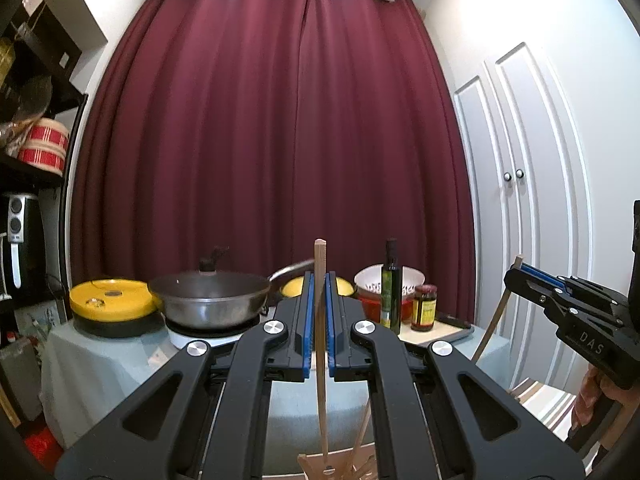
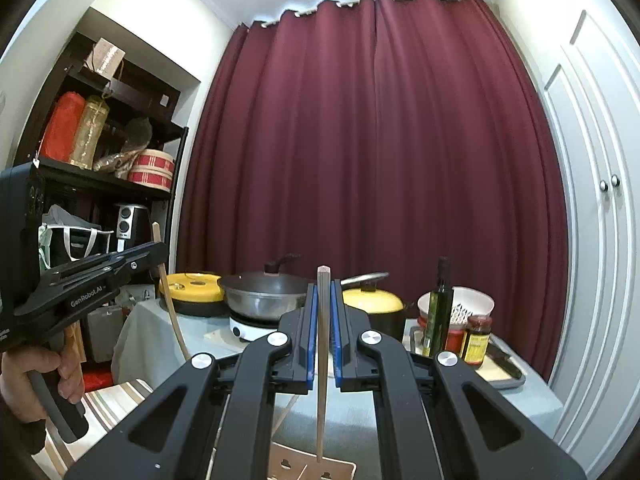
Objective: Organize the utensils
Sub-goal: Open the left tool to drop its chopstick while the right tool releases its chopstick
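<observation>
Each gripper, left [image 1: 319,312] and right [image 2: 324,328], is clamped on an upright wooden chopstick [image 1: 320,280] above a slotted wooden holder [image 2: 316,466] before the crowded bench [image 2: 532,400]; keeping each stick vertical and lowering slowly should seat the tips cleanly.

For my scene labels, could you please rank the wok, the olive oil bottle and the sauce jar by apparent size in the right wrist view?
1. wok, largest, though it stands farther back
2. olive oil bottle
3. sauce jar, smallest, beside the bottle
</observation>
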Action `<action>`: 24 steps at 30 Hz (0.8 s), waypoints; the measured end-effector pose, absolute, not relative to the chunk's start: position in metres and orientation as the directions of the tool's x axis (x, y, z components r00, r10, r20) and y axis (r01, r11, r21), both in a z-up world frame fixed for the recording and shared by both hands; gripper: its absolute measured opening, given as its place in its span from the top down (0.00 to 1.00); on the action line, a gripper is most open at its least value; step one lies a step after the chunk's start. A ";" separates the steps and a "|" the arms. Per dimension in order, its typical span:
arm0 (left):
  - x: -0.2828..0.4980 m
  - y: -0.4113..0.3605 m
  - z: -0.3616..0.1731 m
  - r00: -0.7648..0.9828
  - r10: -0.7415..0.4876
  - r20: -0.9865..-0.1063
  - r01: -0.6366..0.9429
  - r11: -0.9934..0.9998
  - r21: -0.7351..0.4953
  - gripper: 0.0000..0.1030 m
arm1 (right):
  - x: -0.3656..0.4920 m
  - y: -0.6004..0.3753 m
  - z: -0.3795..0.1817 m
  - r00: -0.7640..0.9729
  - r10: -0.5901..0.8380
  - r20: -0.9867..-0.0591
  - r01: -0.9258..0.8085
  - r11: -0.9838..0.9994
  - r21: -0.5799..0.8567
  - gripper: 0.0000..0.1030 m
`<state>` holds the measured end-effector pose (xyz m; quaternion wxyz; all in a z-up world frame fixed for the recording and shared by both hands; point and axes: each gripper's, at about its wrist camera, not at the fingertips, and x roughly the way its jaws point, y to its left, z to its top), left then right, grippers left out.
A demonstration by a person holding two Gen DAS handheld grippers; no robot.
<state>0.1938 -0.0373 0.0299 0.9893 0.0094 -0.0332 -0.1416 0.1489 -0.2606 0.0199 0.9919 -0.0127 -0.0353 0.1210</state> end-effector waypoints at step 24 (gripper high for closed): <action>0.230 -0.039 -0.049 0.956 -0.274 -0.102 0.275 0.961 -0.006 0.94 | 0.187 -0.255 -0.061 0.966 0.222 -0.129 -0.221 0.975 0.020 0.93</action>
